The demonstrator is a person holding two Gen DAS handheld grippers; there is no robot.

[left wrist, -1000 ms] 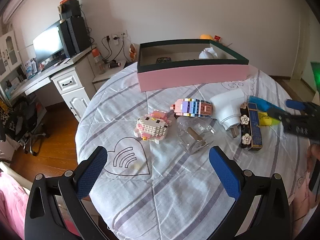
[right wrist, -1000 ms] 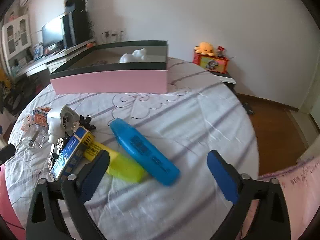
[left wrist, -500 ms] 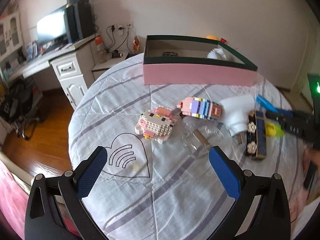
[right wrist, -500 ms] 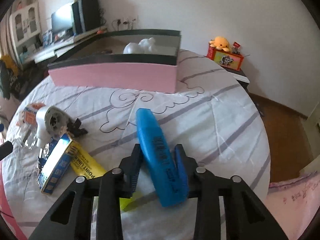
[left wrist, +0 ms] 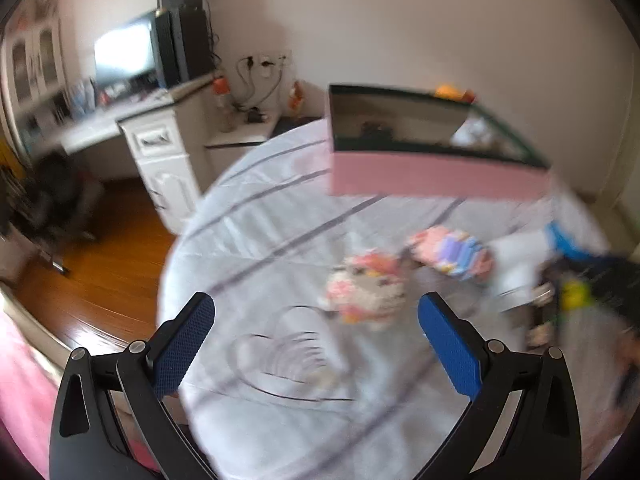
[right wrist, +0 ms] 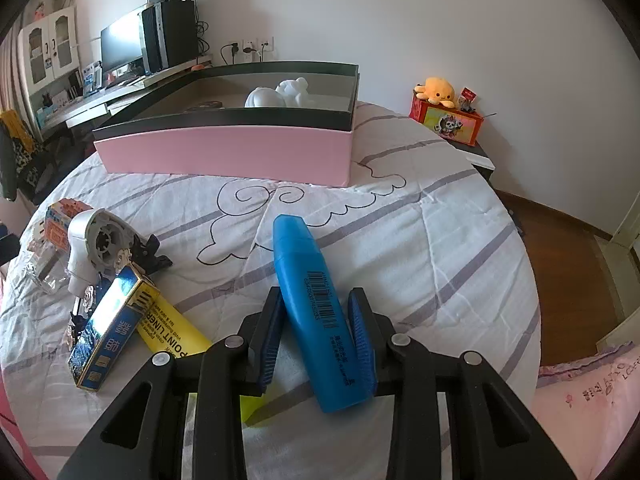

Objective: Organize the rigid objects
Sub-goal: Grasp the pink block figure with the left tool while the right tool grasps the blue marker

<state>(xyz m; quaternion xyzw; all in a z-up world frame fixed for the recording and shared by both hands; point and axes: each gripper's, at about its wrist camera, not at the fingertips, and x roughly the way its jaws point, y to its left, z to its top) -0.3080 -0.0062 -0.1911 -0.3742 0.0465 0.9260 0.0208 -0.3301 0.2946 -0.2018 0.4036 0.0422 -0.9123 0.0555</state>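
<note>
Right wrist: blue highlighter (right wrist: pixel 320 312) clamped between jaws.

Blue highlighter (right wrist: pixel 320 312), pink box (right wrist: pixel 240 152), yellow highlighter (right wrist: pixel 176 332), grey-striped white cloth (right wrist: pixel 420 240), blurred, perhaps pink-white block figure (left wrist: pixel 366 290).

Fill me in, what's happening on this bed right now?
The right gripper is shut on the blue highlighter, with the pink box standing open straight ahead. The left gripper is open and empty above the bedsheet, near the brick toys. That view is motion-blurred. A yellow highlighter and other items lie unsorted.
</note>
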